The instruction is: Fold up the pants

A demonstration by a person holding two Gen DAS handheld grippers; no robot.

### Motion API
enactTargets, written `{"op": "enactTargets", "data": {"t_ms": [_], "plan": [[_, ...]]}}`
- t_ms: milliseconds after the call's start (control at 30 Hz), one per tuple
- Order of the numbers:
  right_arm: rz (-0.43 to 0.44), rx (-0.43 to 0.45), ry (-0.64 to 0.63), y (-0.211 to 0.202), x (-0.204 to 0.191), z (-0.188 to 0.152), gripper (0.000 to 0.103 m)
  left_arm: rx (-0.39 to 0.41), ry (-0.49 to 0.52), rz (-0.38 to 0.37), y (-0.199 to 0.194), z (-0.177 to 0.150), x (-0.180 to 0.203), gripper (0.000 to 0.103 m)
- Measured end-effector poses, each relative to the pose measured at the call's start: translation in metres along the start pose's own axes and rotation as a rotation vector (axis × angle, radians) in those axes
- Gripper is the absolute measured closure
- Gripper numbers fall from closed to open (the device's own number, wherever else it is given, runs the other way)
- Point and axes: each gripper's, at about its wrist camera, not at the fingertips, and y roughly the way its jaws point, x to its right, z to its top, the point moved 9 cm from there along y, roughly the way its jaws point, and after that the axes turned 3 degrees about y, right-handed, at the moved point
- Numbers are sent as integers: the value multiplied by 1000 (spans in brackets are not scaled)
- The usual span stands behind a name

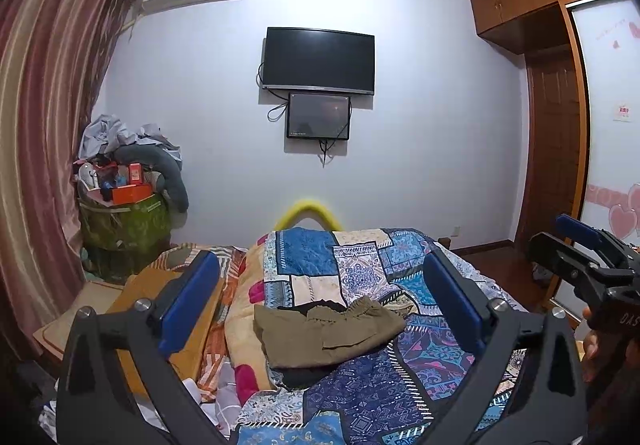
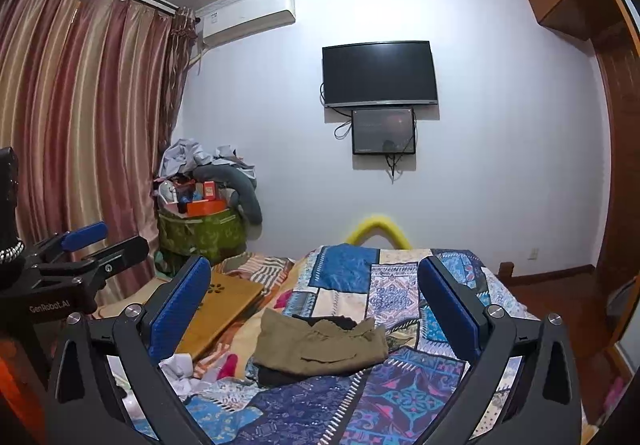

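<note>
Olive-brown pants [image 1: 328,333] lie folded in a compact bundle on the patchwork quilt [image 1: 360,397], on top of a dark garment [image 1: 304,375]. They also show in the right wrist view [image 2: 320,343]. My left gripper [image 1: 320,305] is open and empty, held above and short of the pants. My right gripper [image 2: 314,305] is open and empty, also back from the pants. The right gripper shows at the right edge of the left wrist view [image 1: 576,245]; the left gripper shows at the left of the right wrist view [image 2: 100,241].
A wooden board [image 2: 224,305] lies left of the quilt. White crumpled cloth [image 2: 178,365] lies at the bed's near left. A green bin piled with boxes and clothes [image 2: 200,229] stands by the curtain [image 2: 80,117]. A TV [image 2: 380,73] hangs on the far wall. A wardrobe [image 1: 552,149] is at the right.
</note>
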Motion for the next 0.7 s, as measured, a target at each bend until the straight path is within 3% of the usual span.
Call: {"op": "enactTargets", "data": {"t_ms": [700], "plan": [[-6, -19, 25, -1, 2, -4, 0, -24, -5, -4, 12, -9, 0, 0]]}}
